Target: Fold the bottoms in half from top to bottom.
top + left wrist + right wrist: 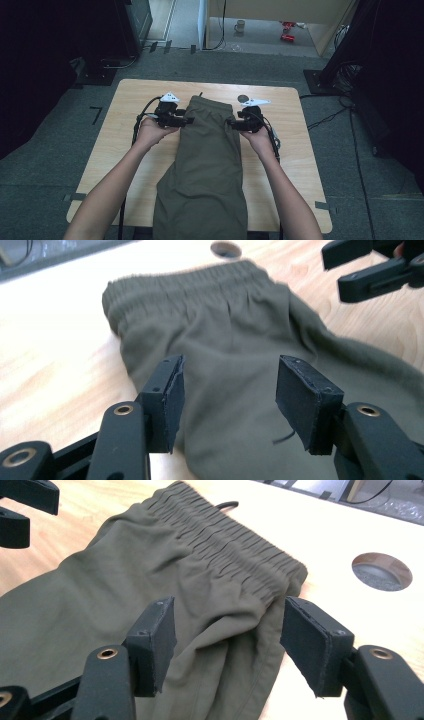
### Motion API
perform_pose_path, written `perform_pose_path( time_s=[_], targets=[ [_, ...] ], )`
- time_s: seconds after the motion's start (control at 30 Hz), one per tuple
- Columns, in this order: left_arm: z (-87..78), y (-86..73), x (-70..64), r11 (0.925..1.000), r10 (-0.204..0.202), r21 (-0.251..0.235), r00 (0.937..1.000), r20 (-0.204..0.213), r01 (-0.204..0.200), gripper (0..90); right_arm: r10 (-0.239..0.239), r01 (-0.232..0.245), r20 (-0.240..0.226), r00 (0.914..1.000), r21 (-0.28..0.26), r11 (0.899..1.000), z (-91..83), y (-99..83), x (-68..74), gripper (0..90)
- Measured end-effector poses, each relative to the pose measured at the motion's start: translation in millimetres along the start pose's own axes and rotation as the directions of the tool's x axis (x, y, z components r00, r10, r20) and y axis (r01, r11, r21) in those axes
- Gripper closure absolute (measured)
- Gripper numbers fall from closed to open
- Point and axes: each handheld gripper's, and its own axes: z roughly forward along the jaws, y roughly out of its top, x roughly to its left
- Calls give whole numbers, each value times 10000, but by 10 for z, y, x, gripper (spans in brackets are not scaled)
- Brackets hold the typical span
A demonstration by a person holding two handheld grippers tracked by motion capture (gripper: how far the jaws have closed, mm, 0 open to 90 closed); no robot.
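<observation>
- Olive-green cloth trousers point(207, 160) lie lengthwise on the light wooden table point(295, 150), elastic waistband point(225, 540) at twelve o'clock.
- Left gripper point(186, 120) at nine o'clock, right gripper point(231, 123) at three: jaws apart, flanking the hips.
- Likely next: close on both side edges.

The right hand-held gripper point(227, 645) hangs with jaws wide apart over the olive trousers' point(150, 595) side edge, just below their gathered waistband point(235, 542). Beside the waistband, a round hole point(382, 571) pierces the wooden surface point(350, 535).
</observation>
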Motion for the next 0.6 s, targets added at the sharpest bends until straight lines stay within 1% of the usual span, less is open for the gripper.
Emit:
perform_pose_path(
  time_s=[0.03,0.07,0.1,0.17,0.2,0.23,0.27,0.3,0.33,0.37,0.4,0.43,0.47,0.53,0.57,0.6],
  targets=[
    [20,22,22,9999,-129,8,9999,17,129,459,44,-44,23,10000,-87,10000,17,-2,-17,380],
    [38,36,48,9995,-310,-77,9994,152,311,458,146,-146,42,9999,-34,9999,37,4,-35,374],
    [56,49,71,9990,-410,-153,9990,194,413,457,265,-265,-10,9996,76,9996,59,15,-55,368],
    [104,81,119,9989,-471,-1,9989,73,471,458,234,-234,76,9997,62,9997,91,41,-78,369],
    [130,92,150,9988,-479,88,9989,11,479,457,194,-195,223,9996,22,9998,109,71,-93,370],
    [152,85,179,9989,-469,-54,9987,-176,469,458,183,-178,325,9993,-160,9997,118,81,-108,378],
    [167,76,211,9987,-466,-236,9986,-255,460,461,218,-207,373,9991,-292,9994,134,93,-132,377],
    [181,71,234,9980,-533,-360,9981,-305,522,464,416,-413,357,9985,-84,9991,163,125,-163,360],
    [198,65,267,9968,-671,-457,9970,-379,654,472,494,-495,320,9983,23,9988,186,145,-188,359],
    [228,80,316,9961,-859,-242,9957,-350,851,479,566,-567,313,9979,37,9984,209,165,-211,362],
    [255,104,343,9948,-1005,143,9943,-347,1011,487,611,-612,369,9974,-3,9981,235,191,-236,362],
    [302,137,381,9907,-1188,637,9924,-310,1206,486,701,-701,369,9969,-36,9975,254,207,-249,361],
    [335,154,401,9890,-1245,775,9919,-265,1262,483,860,-859,313,9958,-45,9963,283,227,-277,362],
    [381,161,418,9901,-1266,573,9914,-325,1283,475,980,-964,472,9941,-352,9947,332,219,-310,366],
    [391,158,428,9911,-1230,477,9918,-347,1246,475,1087,-1069,499,9928,-378,9936,350,209,-323,363],
    [405,153,447,9899,-1354,380,9902,-357,1367,475,1232,-1214,491,9912,-385,9919,371,196,-337,359]
  ],
)
